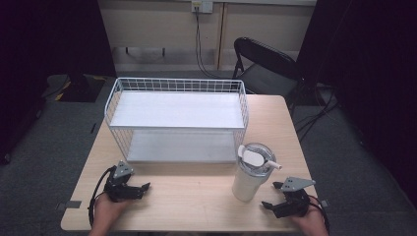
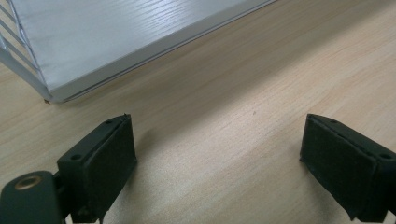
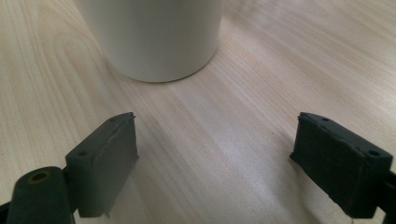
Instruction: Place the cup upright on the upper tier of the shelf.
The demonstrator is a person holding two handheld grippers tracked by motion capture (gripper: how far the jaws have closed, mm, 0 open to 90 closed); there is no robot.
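Observation:
A white tumbler (image 1: 251, 174) with a clear lid and a straw stands upright on the wooden table (image 1: 192, 196), front right. My right gripper (image 1: 271, 194) rests just right of it, open, its jaws turned toward the cup. In the right gripper view the tumbler's base (image 3: 154, 32) stands a short way beyond the open right gripper (image 3: 215, 149), with bare wood between the jaws. My left gripper (image 1: 137, 184) lies at the front left, open and holding nothing. In the left gripper view, the left gripper (image 2: 217, 149) is spread wide over bare table.
A white wire rack (image 1: 177, 120) with two white shelves fills the back middle of the table; its lower board (image 2: 116, 37) lies ahead and left of the left gripper. A black folding chair (image 1: 265, 64) stands behind the table at the right.

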